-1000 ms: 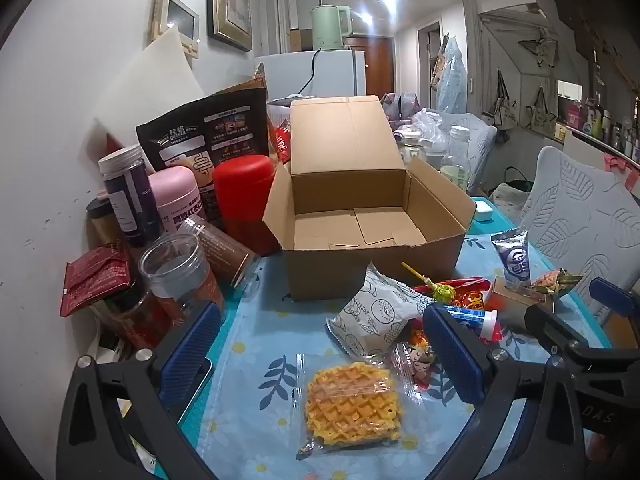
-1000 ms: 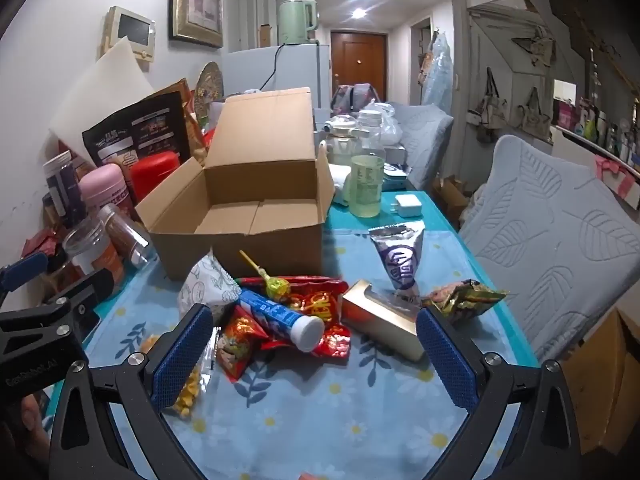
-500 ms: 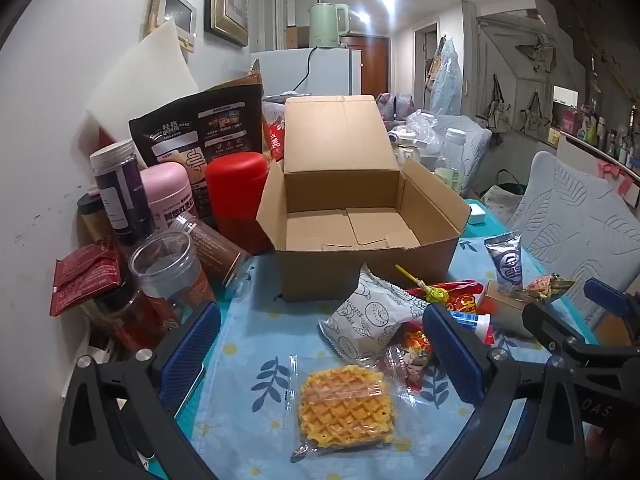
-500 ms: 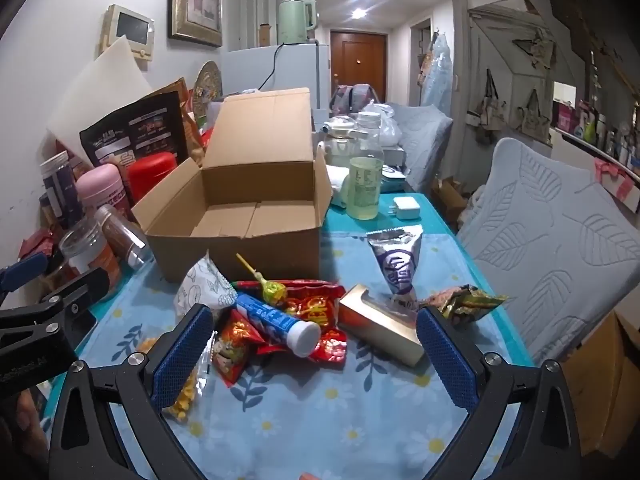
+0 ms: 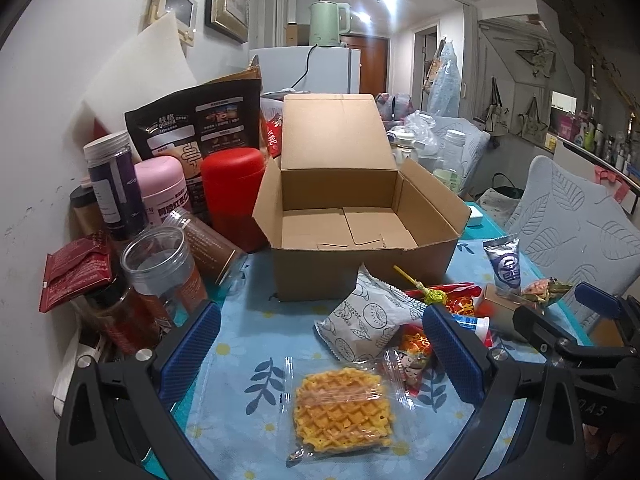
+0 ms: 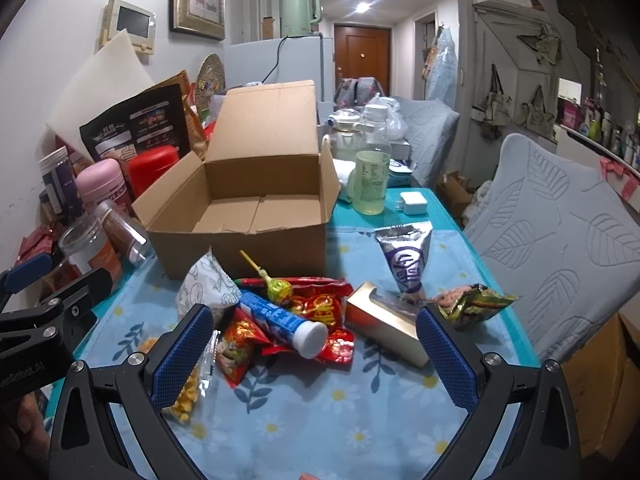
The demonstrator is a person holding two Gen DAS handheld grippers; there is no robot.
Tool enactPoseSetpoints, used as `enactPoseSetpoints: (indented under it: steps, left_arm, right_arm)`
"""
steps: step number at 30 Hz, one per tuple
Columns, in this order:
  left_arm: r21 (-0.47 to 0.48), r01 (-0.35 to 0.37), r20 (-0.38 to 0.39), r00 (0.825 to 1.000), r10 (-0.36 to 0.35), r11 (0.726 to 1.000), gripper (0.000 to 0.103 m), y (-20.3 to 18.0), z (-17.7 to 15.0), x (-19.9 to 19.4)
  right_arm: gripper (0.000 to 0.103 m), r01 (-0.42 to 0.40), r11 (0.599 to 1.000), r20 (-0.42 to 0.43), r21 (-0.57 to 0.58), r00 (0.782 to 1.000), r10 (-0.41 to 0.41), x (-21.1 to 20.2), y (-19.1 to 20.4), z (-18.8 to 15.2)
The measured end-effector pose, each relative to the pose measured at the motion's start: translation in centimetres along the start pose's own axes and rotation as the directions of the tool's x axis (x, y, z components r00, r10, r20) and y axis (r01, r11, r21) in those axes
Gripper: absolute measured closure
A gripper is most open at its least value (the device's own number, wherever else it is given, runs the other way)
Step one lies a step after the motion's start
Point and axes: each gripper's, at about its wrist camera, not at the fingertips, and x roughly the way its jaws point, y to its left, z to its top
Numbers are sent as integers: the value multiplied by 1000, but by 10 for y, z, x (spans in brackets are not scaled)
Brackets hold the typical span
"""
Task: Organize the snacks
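An open, empty cardboard box (image 5: 352,224) stands on the blue floral tablecloth; it also shows in the right wrist view (image 6: 248,216). My left gripper (image 5: 320,356) is open and empty above a wrapped waffle (image 5: 340,412), with a white patterned packet (image 5: 368,320) just beyond. My right gripper (image 6: 316,356) is open and empty over a snack pile: a blue tube (image 6: 284,320), red packets (image 6: 320,308), a lollipop (image 6: 276,288), a gold box (image 6: 380,324), a purple packet (image 6: 406,260) and a green-gold packet (image 6: 476,304).
Jars, a pink canister (image 5: 164,188), a red canister (image 5: 234,192) and a dark pouch (image 5: 196,132) crowd the left by the wall. A bottle (image 6: 372,176) and white charger (image 6: 412,204) sit behind the box. A padded chair (image 6: 560,240) stands to the right.
Both grippers have drawn back slightly and stayed open. The snacks and the box have not moved.
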Motion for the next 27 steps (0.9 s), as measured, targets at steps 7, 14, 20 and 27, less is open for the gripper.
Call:
enactPoseSetpoints:
  steps: [7,14,20,27]
  left_arm:
    - [0,-25,5,1000,25,1000,0,4,1,-1]
    - [-7,-19,13,1000,19,1000,0,7,3,-6]
    - [6,-33,26,999,33,999,0,7,10,-14]
    - [5,-13,64,998,13,1000,0,7,15,-34]
  right_arm:
    - [0,0,1000,8,-6,1000,0,-2,2,1]
    - [0,-9,1000,11,-5,1000,9,-5,5,2]
    - [0,-5,1000,26,-8,1000,5,-14,7,7]
    - [0,-40,999,77,-16,996,41,-37,11,14]
